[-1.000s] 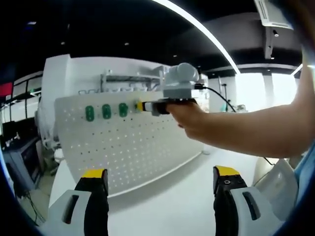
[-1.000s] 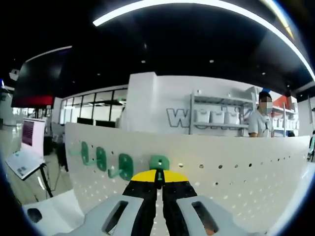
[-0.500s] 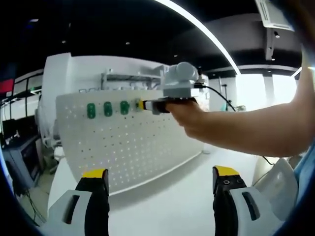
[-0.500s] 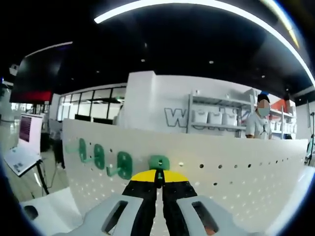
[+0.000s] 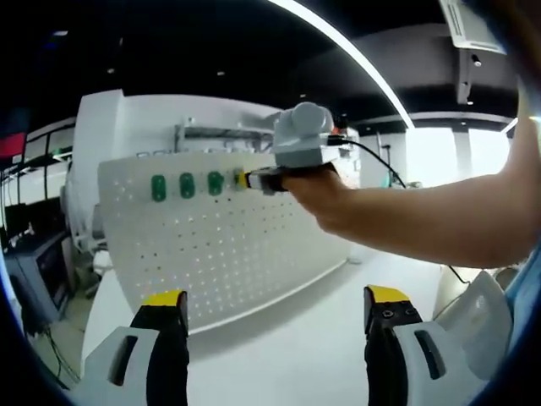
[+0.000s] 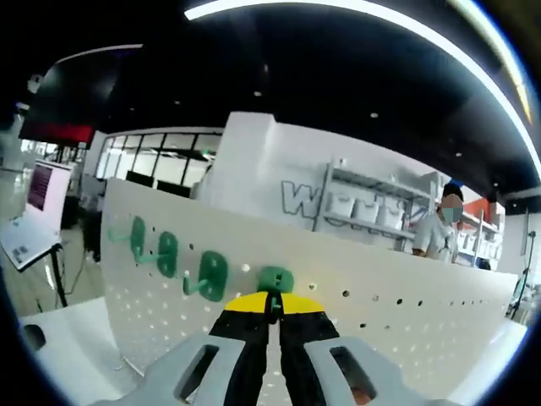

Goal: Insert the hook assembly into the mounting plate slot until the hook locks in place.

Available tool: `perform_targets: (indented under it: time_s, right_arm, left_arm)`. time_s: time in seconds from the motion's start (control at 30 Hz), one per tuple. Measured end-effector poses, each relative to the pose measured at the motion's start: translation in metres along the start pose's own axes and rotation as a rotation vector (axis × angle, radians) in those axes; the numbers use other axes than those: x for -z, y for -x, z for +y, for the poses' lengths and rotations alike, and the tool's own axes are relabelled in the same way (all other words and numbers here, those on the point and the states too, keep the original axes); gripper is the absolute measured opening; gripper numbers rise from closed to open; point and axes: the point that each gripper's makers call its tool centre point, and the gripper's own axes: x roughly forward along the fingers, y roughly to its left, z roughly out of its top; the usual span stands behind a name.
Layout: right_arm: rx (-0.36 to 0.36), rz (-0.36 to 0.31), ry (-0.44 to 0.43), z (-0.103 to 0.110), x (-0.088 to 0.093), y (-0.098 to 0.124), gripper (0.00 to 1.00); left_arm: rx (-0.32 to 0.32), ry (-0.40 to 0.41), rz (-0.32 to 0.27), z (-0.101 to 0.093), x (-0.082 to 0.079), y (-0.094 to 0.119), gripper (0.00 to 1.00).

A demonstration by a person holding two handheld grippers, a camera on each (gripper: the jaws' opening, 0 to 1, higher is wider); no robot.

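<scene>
White perforated sheet metal forms the mounting plate [image 5: 220, 245], which stands upright on the white bench [image 5: 279, 355]. In the left gripper view we find three green hooks [image 5: 186, 185] already seated in a row along the plate's upper band, at its left. Just right of them, the right gripper [image 5: 247, 179] presents its yellow tips to the plate at the same height, a person's hand [image 5: 325, 199] wrapped around its body and the forearm running off to the right. What sits between those tips is too small for us to make out from this view. The left gripper [image 5: 275, 309] hangs low over the bench, well apart from the plate, its jaws spread wide and carrying nothing.

In the right gripper view we count, from left to right, three green hooks [image 6: 167, 254] fixed to the plate [image 6: 406, 321], each with its prong projecting outward, and then a fourth green hook [image 6: 275, 280] directly at the yellow tips of the right gripper [image 6: 272, 306]. The jaws are clenched together on this fourth hook, whose upper part rests against the plate face. We cannot tell whether it has entered its slot or locked. Behind the plate we note a white wall bearing large lettering, a shelving rack [image 6: 363, 216] with white bins, and a person [image 6: 435, 237] standing at far right.
</scene>
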Motion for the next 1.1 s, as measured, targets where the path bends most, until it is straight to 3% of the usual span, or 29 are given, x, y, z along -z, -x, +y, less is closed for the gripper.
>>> perform_targets:
  time_s: [0.13,0.17,0.33,0.37,0.47,0.7,0.8,1.1]
  right_arm:
    - [0.005,0.024,0.078,0.0021,0.0034,0.0008,0.02]
    - [0.01,0.018,0.139,0.0023,0.0023,-0.0003,0.02]
    - [0.012,0.026,0.152,0.0027,0.0029,-0.0015,0.03]
    - [0.011,0.031,0.195,0.0031,0.0031,-0.0018,0.03]
    - [0.004,0.02,0.144,0.0037,0.0046,-0.0018,0.04]
    - [-0.006,0.023,0.138,0.0034,0.0043,-0.0013,0.04]
    - [-0.019,0.021,0.081,0.0025,0.0041,-0.0008,0.05]
    - [-0.033,0.01,0.069,0.0038,0.0039,0.0007,0.06]
  left_arm:
    - [-0.007,0.001,-0.004,0.002,-0.0008,0.0014,0.87]
    - [-0.008,0.001,-0.004,0.0025,-0.0007,0.0017,0.87]
    - [-0.011,0.004,-0.004,0.004,0.0004,0.0032,0.86]
    - [-0.012,0.003,-0.003,0.0043,0.0007,0.0034,0.86]
    - [-0.013,0.004,-0.003,0.0051,0.0009,0.0033,0.86]
    - [-0.015,0.0,-0.003,0.0055,-0.0005,0.0025,0.87]
    - [-0.016,-0.002,-0.002,0.0052,-0.0009,0.0022,0.87]
    - [-0.016,-0.008,0.001,0.0034,-0.0028,0.0022,0.87]
